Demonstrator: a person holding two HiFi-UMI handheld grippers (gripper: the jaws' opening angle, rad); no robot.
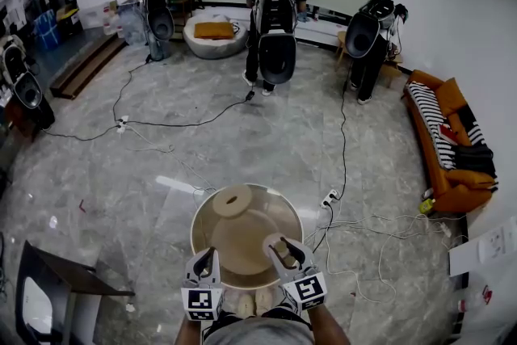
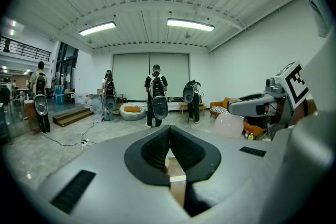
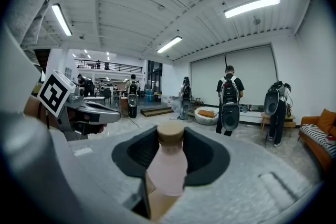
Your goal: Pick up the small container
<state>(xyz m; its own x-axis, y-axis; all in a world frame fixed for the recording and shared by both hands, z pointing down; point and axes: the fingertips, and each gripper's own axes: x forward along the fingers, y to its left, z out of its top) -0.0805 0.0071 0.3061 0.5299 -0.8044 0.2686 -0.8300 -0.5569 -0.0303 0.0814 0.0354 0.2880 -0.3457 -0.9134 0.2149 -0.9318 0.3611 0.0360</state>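
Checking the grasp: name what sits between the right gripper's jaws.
Small pink bottle with tan cap, clamped by the right gripper; the right gripper view shows it.

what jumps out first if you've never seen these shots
A pale pink bottle with a tan cap sits clamped in the right tool. Ahead of it stands a round beige table, and people wearing black backpack rigs stand across the room.
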